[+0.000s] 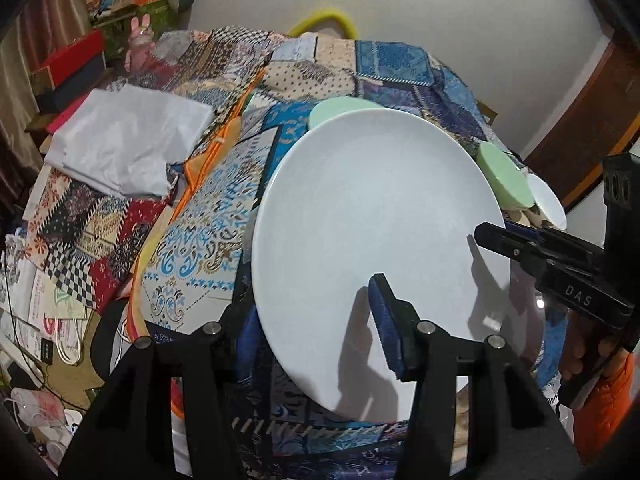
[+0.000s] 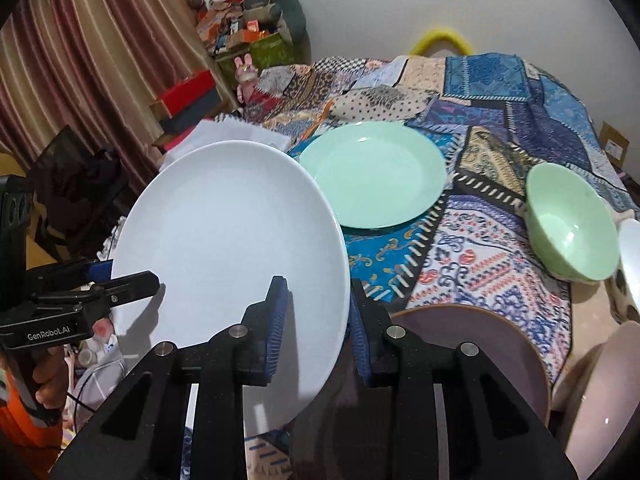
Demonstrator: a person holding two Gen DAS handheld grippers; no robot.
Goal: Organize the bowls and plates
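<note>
A large white plate (image 1: 372,216) (image 2: 224,232) hangs tilted above the patchwork cloth, gripped at two sides of its rim. My left gripper (image 1: 316,292) is shut on the near rim, one blue pad on top and the other finger hidden underneath; the right wrist view shows it at the left (image 2: 148,278). My right gripper (image 2: 318,284) is shut on the opposite rim, one pad on the plate's face and the other behind its edge; it enters the left wrist view from the right (image 1: 486,232). A green plate (image 2: 372,176) lies flat just beyond.
A green bowl (image 2: 568,220) and a white bowl (image 2: 632,256) sit at the right. A mauve plate (image 2: 480,344) and a pink dish (image 2: 600,400) lie close under my right gripper. Folded white cloth (image 1: 128,140) lies at the left, with boxes and clutter past the table's edge.
</note>
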